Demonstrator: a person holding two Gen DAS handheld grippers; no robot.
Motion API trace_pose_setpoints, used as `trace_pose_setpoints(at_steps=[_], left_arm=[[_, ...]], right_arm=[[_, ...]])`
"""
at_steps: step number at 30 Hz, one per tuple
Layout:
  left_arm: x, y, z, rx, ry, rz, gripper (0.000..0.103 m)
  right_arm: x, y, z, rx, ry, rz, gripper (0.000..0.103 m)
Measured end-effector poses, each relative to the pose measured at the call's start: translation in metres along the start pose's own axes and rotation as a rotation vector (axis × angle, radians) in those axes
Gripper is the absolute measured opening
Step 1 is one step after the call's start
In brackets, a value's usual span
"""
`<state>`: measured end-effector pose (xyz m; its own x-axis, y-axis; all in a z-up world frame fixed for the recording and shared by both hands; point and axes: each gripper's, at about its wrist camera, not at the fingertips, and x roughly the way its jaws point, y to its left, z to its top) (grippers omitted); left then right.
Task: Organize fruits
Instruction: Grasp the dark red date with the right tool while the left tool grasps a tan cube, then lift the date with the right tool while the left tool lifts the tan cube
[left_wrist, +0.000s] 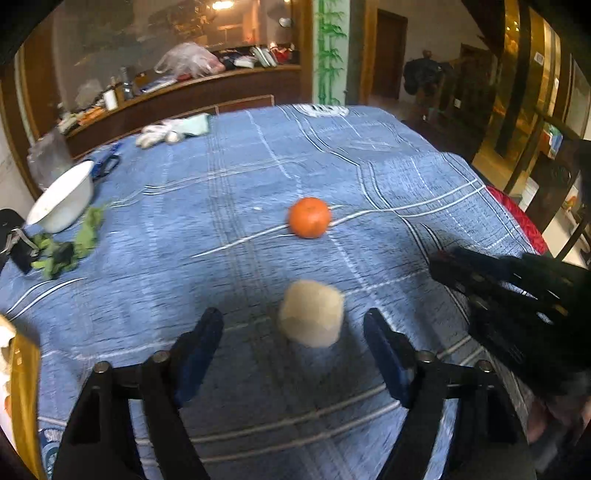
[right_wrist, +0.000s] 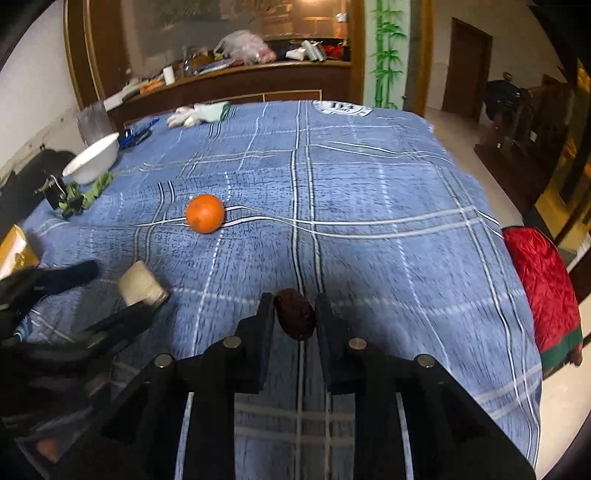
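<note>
An orange (left_wrist: 309, 217) (right_wrist: 205, 213) lies mid-table on the blue checked cloth (left_wrist: 236, 173) (right_wrist: 369, 177). A pale beige chunk of fruit (left_wrist: 312, 313) (right_wrist: 142, 284) sits between the wide-apart fingers of my left gripper (left_wrist: 293, 328) (right_wrist: 107, 295), which is open and not touching it. My right gripper (right_wrist: 294, 308) is shut on a dark brown, rough-skinned fruit (right_wrist: 295, 314) held just above the cloth. In the left wrist view the right gripper's black fingers (left_wrist: 491, 273) come in from the right edge.
A white bowl (left_wrist: 62, 201) (right_wrist: 94, 158) stands at the far left, with green leaves (left_wrist: 72, 243) (right_wrist: 88, 194) and a black clip beside it. White gloves (left_wrist: 170, 131) (right_wrist: 199, 112) lie at the back. A red cloth (right_wrist: 541, 288) hangs at the right edge.
</note>
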<state>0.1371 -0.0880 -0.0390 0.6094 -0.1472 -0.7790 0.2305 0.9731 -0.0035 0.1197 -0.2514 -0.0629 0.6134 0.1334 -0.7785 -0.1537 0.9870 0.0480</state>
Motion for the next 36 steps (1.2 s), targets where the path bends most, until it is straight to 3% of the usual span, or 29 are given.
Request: trace_pose_setpoints(at_steps=[2, 14, 20, 30, 36], left_arm=[[0.015, -0.005, 0.0, 0.024, 0.052, 0.012, 0.036], [-0.042, 0.022, -0.033, -0.026, -0.021, 0.109, 0.036], [-0.064, 0.04, -0.056, -0.069, -0.044, 0.12, 0.036], [-0.095, 0.069, -0.087, -0.126, -0.124, 0.147, 0.036], [-0.095, 0.086, -0.101, -0.167, -0.157, 0.136, 0.036]], right_arm=[[-0.01, 0.0, -0.006, 0.016, -0.012, 0.011, 0.023], [-0.043, 0.037, -0.037, 0.034, -0.042, 0.068, 0.023], [-0.064, 0.061, -0.058, 0.068, -0.083, 0.077, 0.023], [-0.084, 0.1, -0.084, 0.079, -0.139, 0.041, 0.024], [-0.092, 0.109, -0.09, 0.082, -0.147, -0.025, 0.024]])
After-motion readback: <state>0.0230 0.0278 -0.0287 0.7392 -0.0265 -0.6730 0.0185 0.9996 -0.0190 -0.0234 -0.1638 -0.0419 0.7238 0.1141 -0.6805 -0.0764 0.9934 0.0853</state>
